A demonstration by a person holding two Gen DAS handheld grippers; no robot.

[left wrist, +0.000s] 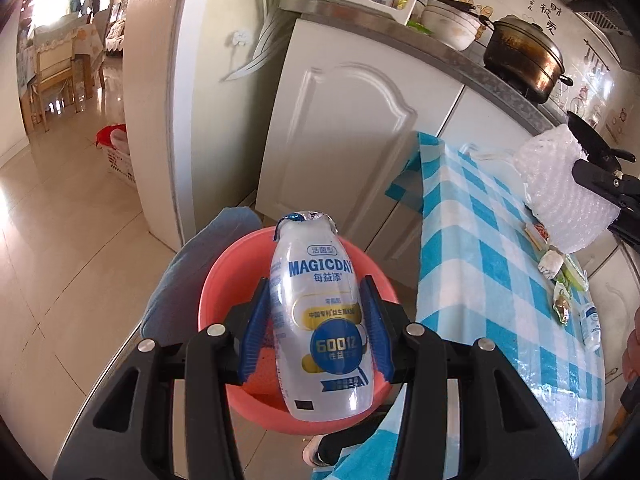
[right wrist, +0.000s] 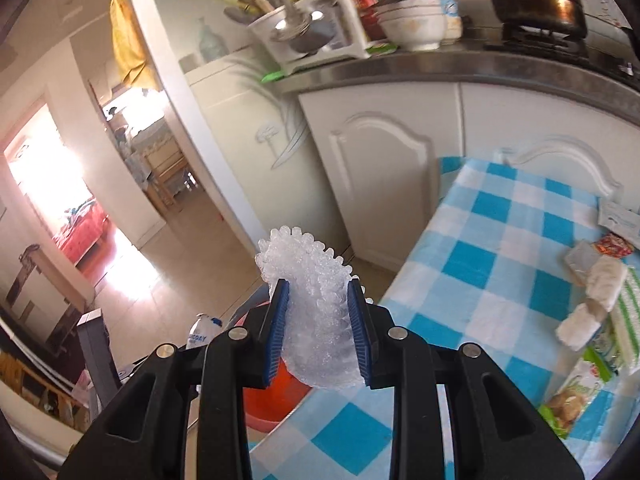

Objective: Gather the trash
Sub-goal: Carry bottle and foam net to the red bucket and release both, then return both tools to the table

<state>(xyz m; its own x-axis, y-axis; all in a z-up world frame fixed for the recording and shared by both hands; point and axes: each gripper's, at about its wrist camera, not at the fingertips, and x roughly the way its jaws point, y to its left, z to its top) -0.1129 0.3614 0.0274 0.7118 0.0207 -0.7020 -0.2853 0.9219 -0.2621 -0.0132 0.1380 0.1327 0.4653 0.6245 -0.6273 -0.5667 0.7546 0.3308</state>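
Bottle (left wrist: 320,320), clear plastic, held over the red basin (left wrist: 224,280); long axis runs away from the camera, foil-topped neck far. Left gripper (left wrist: 316,320) pitched downward, pads clamped on its sides. Right gripper (right wrist: 318,320), farther right above the checked tablecloth (right wrist: 500,280), pinches crumpled bubble wrap (right wrist: 308,280).

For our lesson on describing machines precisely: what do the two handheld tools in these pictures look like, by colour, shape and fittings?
The left tool and the right tool look alike. Each has a glossy black plastic frame of angular linkage arms with cut-out slots, joined by round silver pivot pins. Each has two flat fingers faced with ribbed blue pads. No cables or markings show, and no sleeve is clearly visible.
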